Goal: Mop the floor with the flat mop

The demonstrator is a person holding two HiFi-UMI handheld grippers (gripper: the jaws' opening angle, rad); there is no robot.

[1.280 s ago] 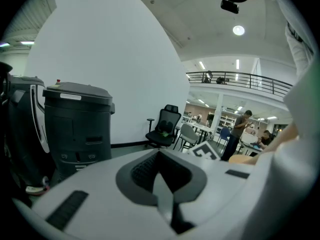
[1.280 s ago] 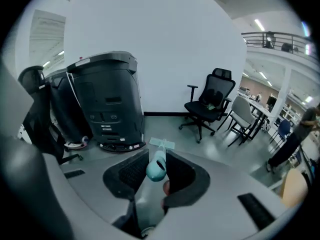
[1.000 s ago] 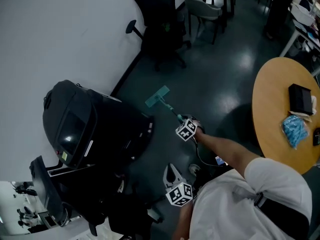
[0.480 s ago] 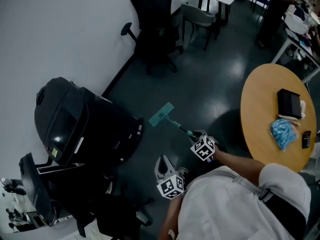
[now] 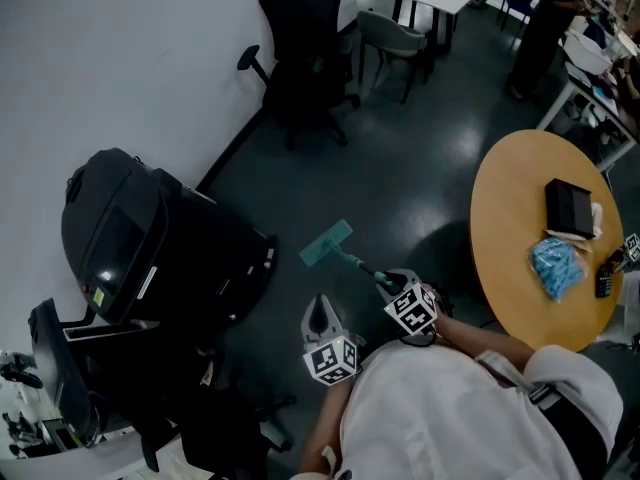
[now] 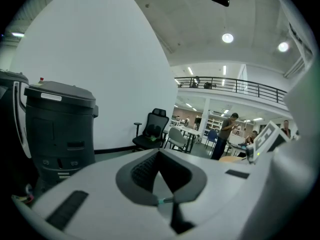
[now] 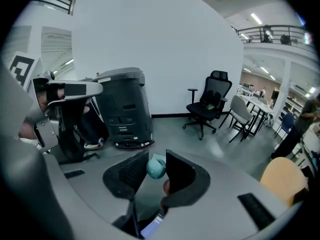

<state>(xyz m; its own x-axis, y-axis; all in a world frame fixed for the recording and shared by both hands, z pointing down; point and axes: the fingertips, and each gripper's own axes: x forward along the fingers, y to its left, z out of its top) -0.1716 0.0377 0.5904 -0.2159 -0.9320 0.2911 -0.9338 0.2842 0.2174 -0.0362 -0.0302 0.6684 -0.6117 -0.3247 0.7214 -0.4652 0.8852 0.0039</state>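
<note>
The flat mop's teal head [image 5: 326, 243] lies on the dark floor beside the black machine. Its thin handle [image 5: 358, 264] slants back toward me. My right gripper [image 5: 389, 284] is shut on the upper end of that handle, close in front of my body. In the right gripper view the teal handle end [image 7: 155, 168] sits clamped between the two dark pads [image 7: 181, 176]. My left gripper [image 5: 320, 309] hangs left of the handle and apart from it, pointing forward. Its jaws meet at the tips with nothing held [image 6: 159, 156].
A big black machine [image 5: 150, 258] stands against the white wall on my left. A black office chair [image 5: 300, 38] and a grey chair [image 5: 392, 30] stand farther ahead. A round wooden table [image 5: 505, 268] on my right carries a black box [image 5: 568, 206] and a blue packet [image 5: 553, 263].
My right arm has drawn back from an outstretched reach, dragging the mop head over the floor toward me. The left gripper stays shut and low by my body.
</note>
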